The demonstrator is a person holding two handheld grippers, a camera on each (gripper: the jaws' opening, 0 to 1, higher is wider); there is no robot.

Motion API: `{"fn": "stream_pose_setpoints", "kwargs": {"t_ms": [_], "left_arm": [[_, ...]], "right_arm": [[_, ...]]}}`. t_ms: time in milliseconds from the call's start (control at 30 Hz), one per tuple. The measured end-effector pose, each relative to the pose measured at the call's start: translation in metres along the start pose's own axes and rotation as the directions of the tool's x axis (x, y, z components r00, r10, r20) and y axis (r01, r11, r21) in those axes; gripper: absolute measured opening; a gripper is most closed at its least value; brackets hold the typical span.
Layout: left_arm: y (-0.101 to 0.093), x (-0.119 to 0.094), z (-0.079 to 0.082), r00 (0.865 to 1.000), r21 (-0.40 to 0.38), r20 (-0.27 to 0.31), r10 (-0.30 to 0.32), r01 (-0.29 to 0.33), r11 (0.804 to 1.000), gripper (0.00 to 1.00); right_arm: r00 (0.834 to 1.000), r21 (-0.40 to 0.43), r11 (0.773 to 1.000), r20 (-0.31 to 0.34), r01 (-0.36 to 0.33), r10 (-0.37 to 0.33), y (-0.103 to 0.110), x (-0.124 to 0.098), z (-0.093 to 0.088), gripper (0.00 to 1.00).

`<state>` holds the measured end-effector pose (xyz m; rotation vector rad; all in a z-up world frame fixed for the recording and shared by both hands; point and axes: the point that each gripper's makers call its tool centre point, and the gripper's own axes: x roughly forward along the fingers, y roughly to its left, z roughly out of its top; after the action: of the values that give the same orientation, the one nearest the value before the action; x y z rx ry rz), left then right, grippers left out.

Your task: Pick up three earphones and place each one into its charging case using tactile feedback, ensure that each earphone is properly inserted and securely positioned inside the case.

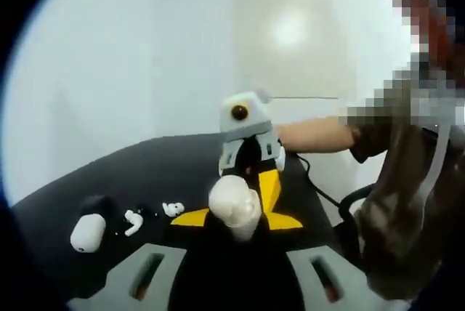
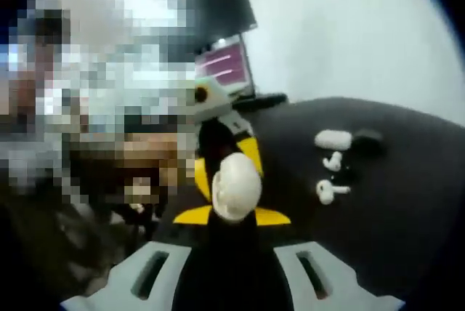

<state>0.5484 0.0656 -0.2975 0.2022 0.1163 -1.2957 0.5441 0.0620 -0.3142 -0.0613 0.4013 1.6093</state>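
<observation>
Jaws of both grippers meet at a white charging case above the black table.

A white charging case is seen at the centre of the frame, held up between the left tool rising from the bottom edge and the right tool facing it from above. At the lower left, on the black table, a second white case is seen, with two white earphones lying apart beside it. A person's forearm is seen at the right.
</observation>
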Motion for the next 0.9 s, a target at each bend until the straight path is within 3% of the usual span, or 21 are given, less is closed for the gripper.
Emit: {"fn": "stream_pose_setpoints", "kwargs": {"t_ms": [367,533,600,800,900], "left_arm": [[0.004,-0.001,0.002,0.999,0.044,0.013,0.03,-0.03,0.999,0.27],[0.007,-0.007,0.01,0.997,0.038,0.067,0.039,-0.042,0.998,0.25],[0.006,-0.007,0.012,0.996,0.038,0.077,0.035,-0.038,0.999,0.23],[0.006,-0.005,0.01,0.995,0.14,0.072,0.063,-0.072,0.988,0.23],[0.007,-0.006,0.011,0.995,0.15,0.073,0.066,-0.077,0.986,0.23]], "right_arm": [[1.0,0.04,0.999,0.006,-0.005,0.005,0.0,0.0,-0.001,0.21],[0.999,-0.053,0.998,0.026,0.026,-0.024,0.0,-0.003,0.001,0.21],[0.999,-0.052,0.998,0.024,0.028,-0.027,0.001,-0.003,0.001,0.21],[1.0,0.096,0.995,0.01,0.009,-0.01,-0.004,-0.002,0.0,0.21],[1.0,0.11,0.994,0.01,0.003,-0.004,-0.005,-0.002,0.001,0.21]]}}
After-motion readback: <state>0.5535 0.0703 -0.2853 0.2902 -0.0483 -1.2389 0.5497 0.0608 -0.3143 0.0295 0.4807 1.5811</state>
